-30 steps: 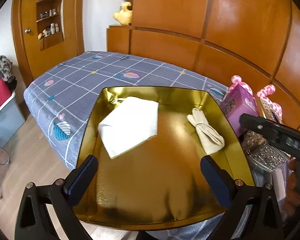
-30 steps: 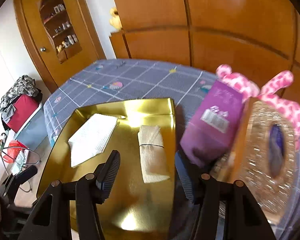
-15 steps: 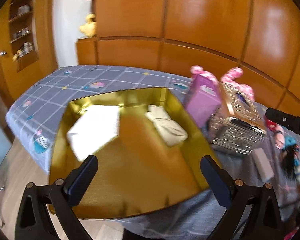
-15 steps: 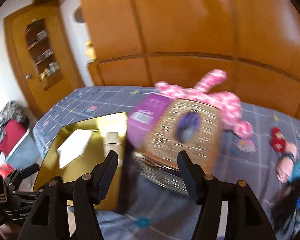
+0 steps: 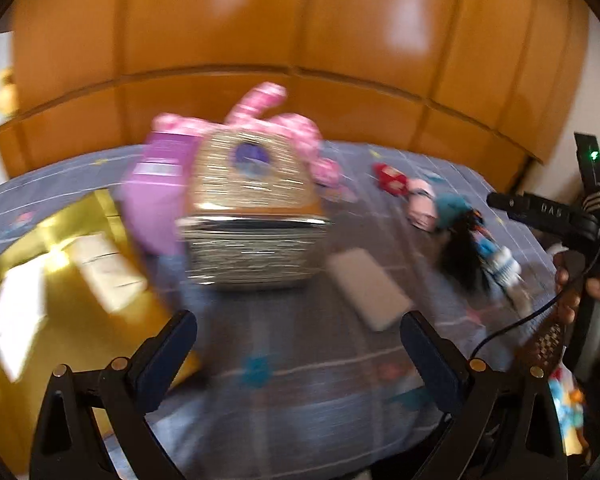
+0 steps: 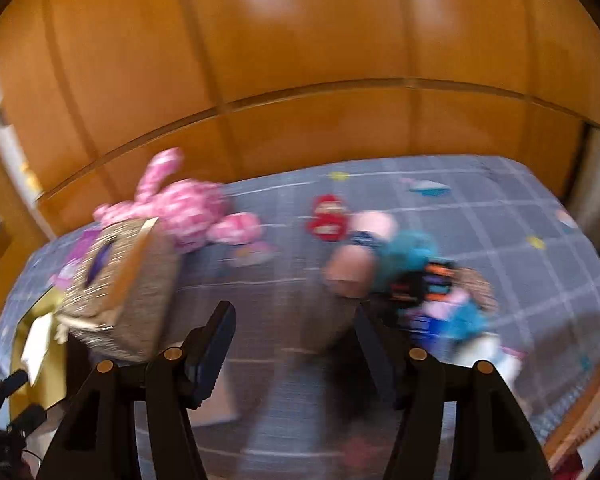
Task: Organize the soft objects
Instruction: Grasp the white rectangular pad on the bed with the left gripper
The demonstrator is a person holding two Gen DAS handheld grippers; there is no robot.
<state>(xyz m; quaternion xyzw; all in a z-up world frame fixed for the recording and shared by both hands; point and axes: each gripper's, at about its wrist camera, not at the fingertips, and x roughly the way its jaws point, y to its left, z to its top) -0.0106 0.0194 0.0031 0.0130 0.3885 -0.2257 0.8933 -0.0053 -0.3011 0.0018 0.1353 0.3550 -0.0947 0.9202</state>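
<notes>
- Left gripper [image 5: 298,334] and right gripper [image 6: 292,330]: jaws apart, grasping nothing.
- Doll pile [image 6: 412,276] on bed [image 6: 500,216] — probably light, squashy, floppy.
- Best pinched mid-body — hair likely slips.

Bed [image 5: 308,392] (grey check): gold tray [image 5: 56,276], glitter box [image 5: 252,236], toys [image 6: 404,276].

Home bedroom: bed [image 6: 480,216] with patterned sheet, wooden wardrobe panels [image 5: 300,40].
</notes>
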